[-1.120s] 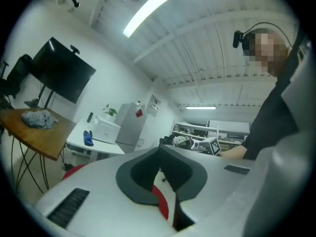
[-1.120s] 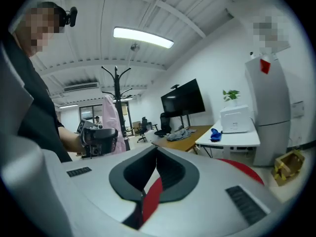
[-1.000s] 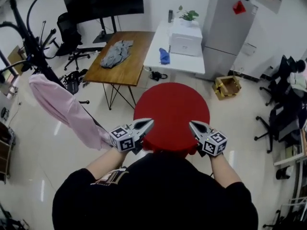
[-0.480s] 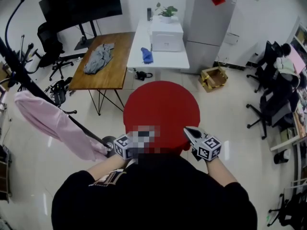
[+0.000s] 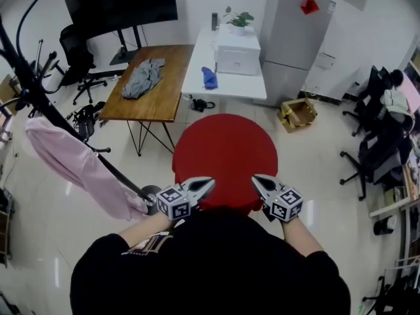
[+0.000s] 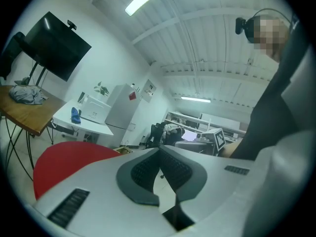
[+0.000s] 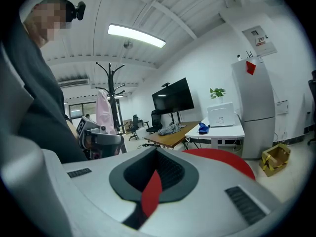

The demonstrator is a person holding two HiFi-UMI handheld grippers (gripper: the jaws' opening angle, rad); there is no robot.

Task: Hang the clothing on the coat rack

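A pink garment hangs from the black coat rack at the left; in the right gripper view the rack and the garment stand behind. A grey piece of clothing lies crumpled on the wooden table. My left gripper and right gripper are held close to the person's chest, over the near edge of the round red table. Both are shut with nothing between the jaws. In their own views the left gripper and right gripper point out into the room.
A white table carries a blue cloth and a white box. A grey cabinet stands behind it, a cardboard box on the floor. Office chairs are at the right, a large screen at the back.
The head view has swung a little left and back. Both grippers stay shut and empty in front of the chest. The pink garment still hangs on the rack.
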